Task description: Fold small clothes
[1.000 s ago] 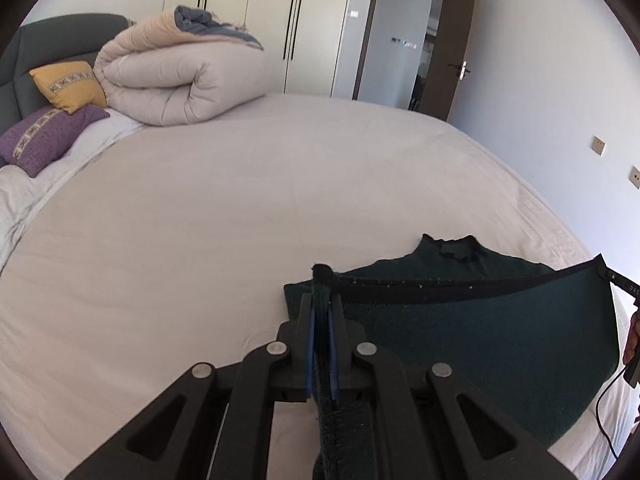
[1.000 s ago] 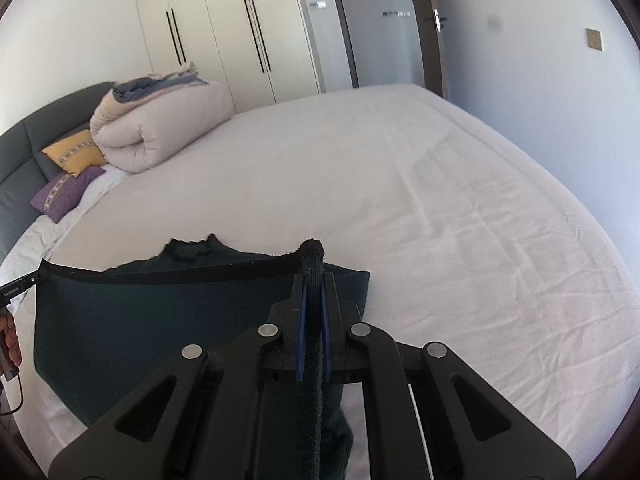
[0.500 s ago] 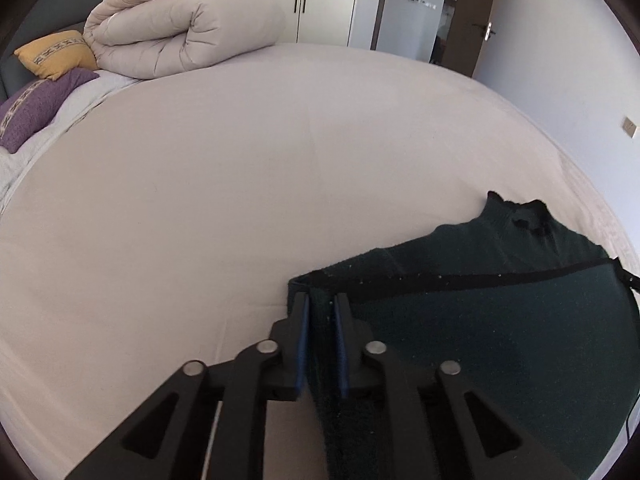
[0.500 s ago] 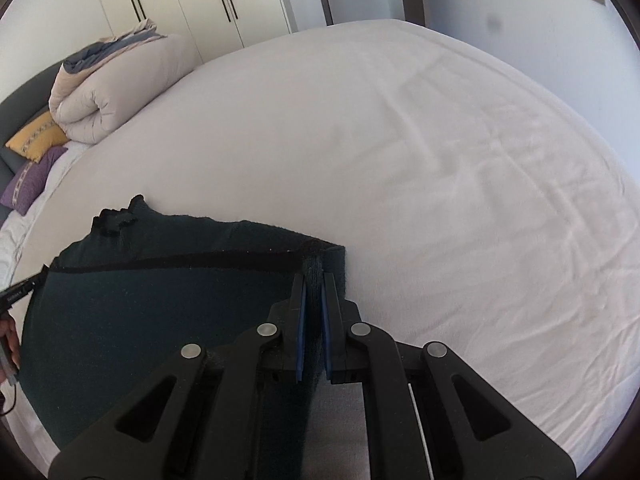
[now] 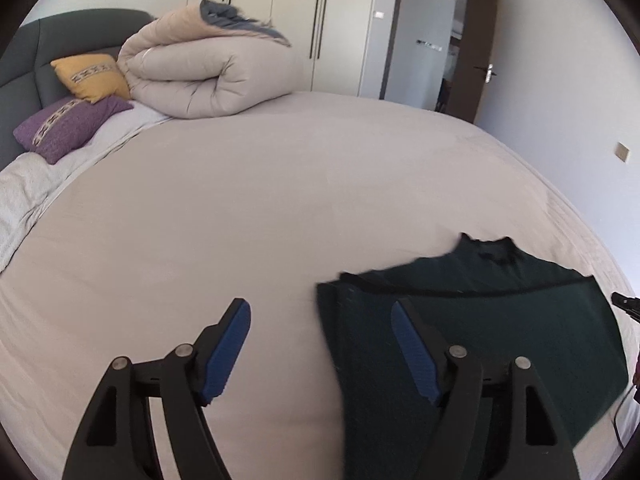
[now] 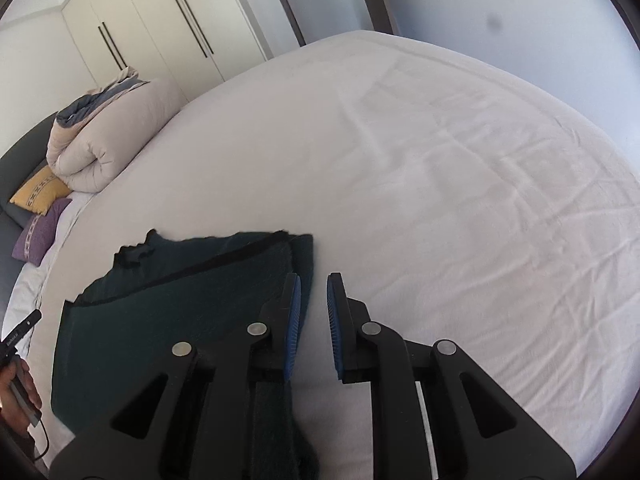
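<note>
A dark green knitted garment [image 5: 500, 332] lies on the bed, its near half folded over the far half, the neck end pointing away. It also shows in the right wrist view [image 6: 172, 300]. My left gripper [image 5: 320, 312] is open wide and empty over the garment's left edge; its right finger [image 5: 412, 344] is above the cloth. My right gripper [image 6: 312, 284] is open and empty at the garment's right edge, its left finger [image 6: 292, 308] over the cloth.
The bed sheet [image 5: 240, 208] is pale and wide. A rolled beige duvet [image 5: 208, 76] and yellow [image 5: 92, 76] and purple [image 5: 68, 126] pillows lie at the headboard. Wardrobes and an open door [image 5: 424, 44] stand behind. The sheet [image 6: 460, 184] is wrinkled on the right.
Both grippers lowered the held edge onto the bed, folding the garment over, then opened and let go. The cloth now lies flat.
</note>
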Demonstrator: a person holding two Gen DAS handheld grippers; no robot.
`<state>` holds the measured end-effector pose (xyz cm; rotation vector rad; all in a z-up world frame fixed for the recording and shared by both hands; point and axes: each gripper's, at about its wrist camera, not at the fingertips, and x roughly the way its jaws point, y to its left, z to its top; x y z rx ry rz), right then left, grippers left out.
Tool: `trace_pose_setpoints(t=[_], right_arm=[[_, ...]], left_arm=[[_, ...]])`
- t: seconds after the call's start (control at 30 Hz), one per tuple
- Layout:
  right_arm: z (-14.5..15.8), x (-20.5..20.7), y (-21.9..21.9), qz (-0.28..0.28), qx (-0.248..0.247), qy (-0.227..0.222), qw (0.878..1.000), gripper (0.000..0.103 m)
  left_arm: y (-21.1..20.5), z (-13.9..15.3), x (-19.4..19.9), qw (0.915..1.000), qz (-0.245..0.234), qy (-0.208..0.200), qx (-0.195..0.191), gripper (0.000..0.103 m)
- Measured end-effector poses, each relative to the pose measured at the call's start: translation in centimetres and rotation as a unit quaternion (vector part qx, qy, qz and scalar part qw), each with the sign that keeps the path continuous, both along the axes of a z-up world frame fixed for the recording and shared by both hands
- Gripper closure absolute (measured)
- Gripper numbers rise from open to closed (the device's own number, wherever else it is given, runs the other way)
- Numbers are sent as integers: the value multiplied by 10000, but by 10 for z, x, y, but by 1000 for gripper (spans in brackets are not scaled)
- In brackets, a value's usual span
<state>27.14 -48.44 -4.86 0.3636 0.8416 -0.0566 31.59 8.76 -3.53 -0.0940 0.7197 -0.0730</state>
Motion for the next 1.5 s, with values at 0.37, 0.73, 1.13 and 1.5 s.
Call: trace_pose_setpoints(t=[0.37,0.73,1.13,1.5], right_arm=[[-13,-61,48,480,-100,466,9977,90],[-34,-81,19,174,108,540,9983,93],[4,-104,128,1564,540,-33,9862,90],[-30,-132,29,-328,1563,251,9869,90]], left_arm=[[-25,-43,-49,9977,-137,574,-333,23],[-14,-68,-53,9953,139,951,-108,23],[-80,-56,-89,9848,-72,847,1515,24],[-59,-69,-83,9878,95,1153,1046,11]])
